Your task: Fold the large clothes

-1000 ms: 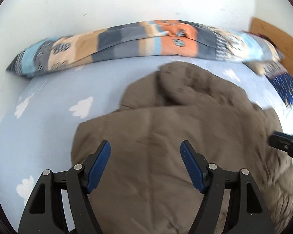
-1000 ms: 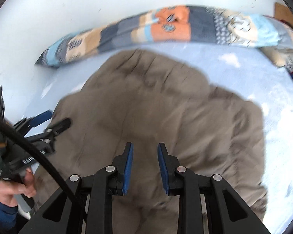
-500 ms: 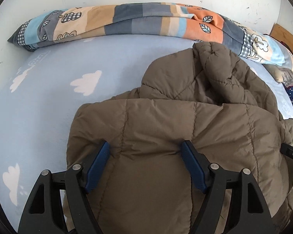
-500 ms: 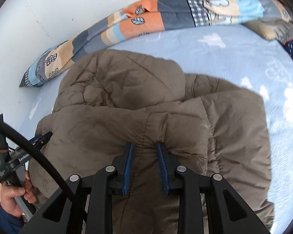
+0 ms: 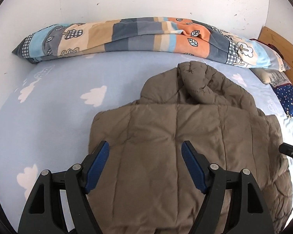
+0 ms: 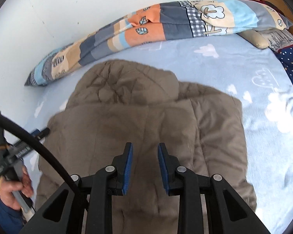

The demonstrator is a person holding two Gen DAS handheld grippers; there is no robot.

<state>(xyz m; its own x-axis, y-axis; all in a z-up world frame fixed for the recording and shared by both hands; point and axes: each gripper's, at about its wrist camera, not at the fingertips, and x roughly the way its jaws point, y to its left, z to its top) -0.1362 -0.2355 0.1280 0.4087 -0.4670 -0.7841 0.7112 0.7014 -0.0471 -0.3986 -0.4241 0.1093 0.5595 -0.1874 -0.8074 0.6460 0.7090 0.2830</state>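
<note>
Both grippers have drawn back from the folded brown puffer jacket (image 5: 175, 146) lying beneath and ahead of their jaws, left gripper (image 5: 144, 162) wide open, right gripper (image 6: 145, 164) narrowly parted and empty, next fold needing a fresh edge grip

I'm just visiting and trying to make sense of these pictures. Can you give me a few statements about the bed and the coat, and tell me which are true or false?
1. A brown quilted jacket lies on a light blue bed sheet printed with white clouds. True.
2. The left hand-held gripper is clamped on the jacket. False: its jaws stand wide apart, gripping nothing.
3. A patchwork quilt lies rolled along the white wall. True.
4. The jacket's hood points towards the camera. False: it lies at the far end, towards the quilt.
5. The right hand-held gripper holds a pillow. False: nothing sits between its narrowly parted jaws.
</note>
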